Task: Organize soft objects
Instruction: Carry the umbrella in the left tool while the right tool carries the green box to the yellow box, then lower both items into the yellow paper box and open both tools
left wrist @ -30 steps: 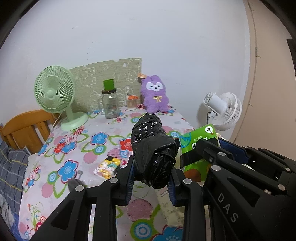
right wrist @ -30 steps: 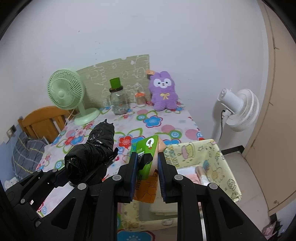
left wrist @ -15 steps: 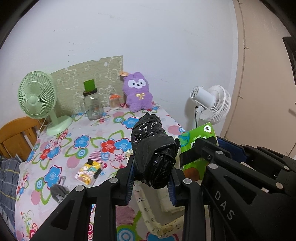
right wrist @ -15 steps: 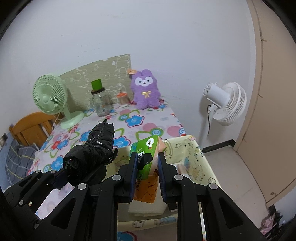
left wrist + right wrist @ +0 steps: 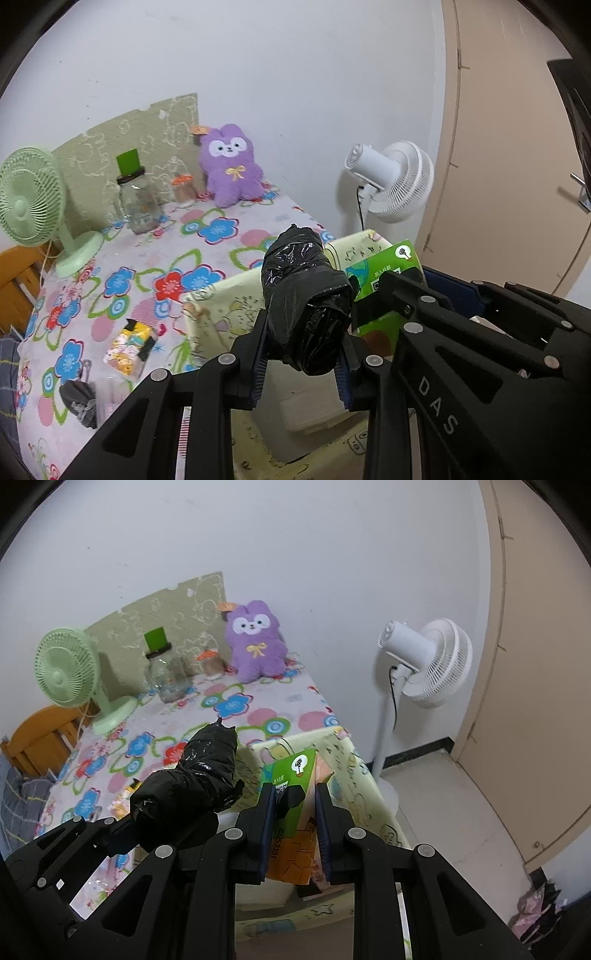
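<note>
Even, soft indoor light; fisheye-bent edges, dark corner vignetting

Open yellow fabric bin (image 5: 364, 775) below; tabletop (image 5: 229, 243) middle mostly bare.

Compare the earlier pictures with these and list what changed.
Both grippers have carried their loads away from the table, over the pale yellow bin, which now fills the foreground. Unchanged: left gripper clamps the black bag roll, right gripper the green tissue pack; the purple plush hasn't moved.
</note>
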The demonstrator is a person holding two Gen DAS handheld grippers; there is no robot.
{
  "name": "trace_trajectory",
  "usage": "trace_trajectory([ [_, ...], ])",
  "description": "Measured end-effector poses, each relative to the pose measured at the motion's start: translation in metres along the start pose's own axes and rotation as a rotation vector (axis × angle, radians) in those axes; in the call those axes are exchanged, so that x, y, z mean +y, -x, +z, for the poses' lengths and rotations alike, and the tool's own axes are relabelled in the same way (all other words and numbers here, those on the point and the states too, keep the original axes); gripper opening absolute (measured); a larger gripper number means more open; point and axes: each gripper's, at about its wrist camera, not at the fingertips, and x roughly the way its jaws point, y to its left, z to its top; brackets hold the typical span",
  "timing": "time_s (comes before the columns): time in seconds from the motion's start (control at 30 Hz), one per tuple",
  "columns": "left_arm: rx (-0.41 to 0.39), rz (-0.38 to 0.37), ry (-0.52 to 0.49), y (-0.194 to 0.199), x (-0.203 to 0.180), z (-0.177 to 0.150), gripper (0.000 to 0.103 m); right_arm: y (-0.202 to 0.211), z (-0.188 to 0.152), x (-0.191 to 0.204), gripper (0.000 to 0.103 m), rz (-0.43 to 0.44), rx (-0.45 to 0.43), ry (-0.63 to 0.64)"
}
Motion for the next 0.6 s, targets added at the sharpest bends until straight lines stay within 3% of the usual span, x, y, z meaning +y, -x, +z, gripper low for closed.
trace_trajectory([
  [0.37,0.088,-0.015,-0.009,-0.027,0.001,-0.005,0.037,-0.025,-0.005,-0.013,0.024,-0.05,0.058,-0.034],
  [0.47,0.105,-0.001,-0.012,-0.031,0.003,-0.006,0.045,-0.031,-0.006,-0.014,0.024,-0.056,0.067,-0.039],
  [0.53,0.119,0.007,-0.003,-0.033,0.005,-0.006,0.063,-0.036,-0.005,-0.013,0.024,-0.055,0.072,-0.035],
  [0.6,0.128,0.004,0.009,-0.034,0.008,-0.006,0.064,-0.04,-0.004,-0.011,0.024,-0.054,0.074,-0.029],
])
